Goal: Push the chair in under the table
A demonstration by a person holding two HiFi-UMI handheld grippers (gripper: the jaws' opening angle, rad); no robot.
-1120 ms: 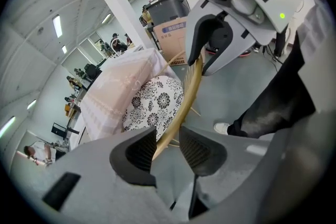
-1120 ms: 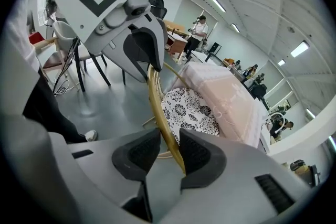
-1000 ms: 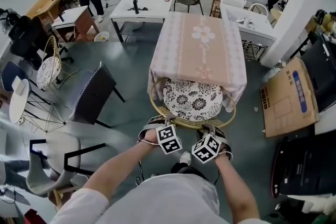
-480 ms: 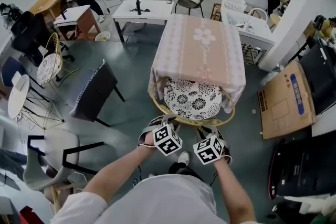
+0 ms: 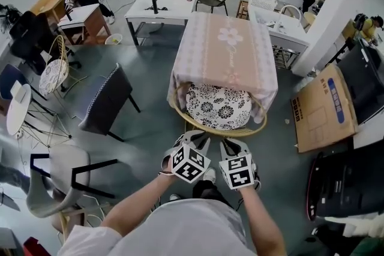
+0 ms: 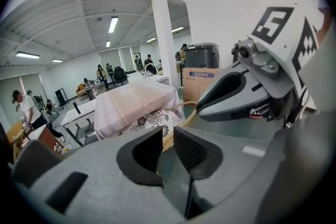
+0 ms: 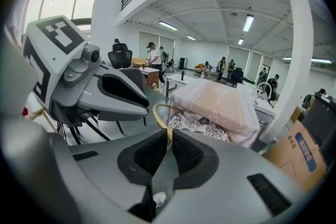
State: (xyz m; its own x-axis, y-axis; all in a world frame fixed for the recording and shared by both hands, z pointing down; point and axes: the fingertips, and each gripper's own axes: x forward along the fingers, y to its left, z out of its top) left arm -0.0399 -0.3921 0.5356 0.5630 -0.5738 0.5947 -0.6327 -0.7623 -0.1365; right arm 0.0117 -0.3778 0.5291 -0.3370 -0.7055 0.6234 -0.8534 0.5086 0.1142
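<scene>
The rattan chair (image 5: 211, 128) with its black-and-white floral cushion (image 5: 218, 106) sits tucked under the near end of the table (image 5: 225, 51), which is draped in a pink cloth. Both grippers hang side by side in front of the chair, clear of its rim. The jaws of my left gripper (image 5: 195, 141) are closing, with a narrow gap and nothing between them. My right gripper (image 5: 233, 145) is closing too, with a thinner gap and nothing held. The chair rim (image 7: 157, 110) and the cushion (image 6: 152, 120) show beyond the jaws in both gripper views.
A dark chair (image 5: 105, 102) stands to the left and a white chair (image 5: 57, 180) at the near left. A cardboard box (image 5: 324, 108) lies to the right beside a white column (image 5: 336, 3). White desks (image 5: 159, 9) and people are beyond the table.
Both grippers have come away from the chair's rim, drawn back toward me and risen. Their marker cubes have rolled, and their jaws have narrowed.
</scene>
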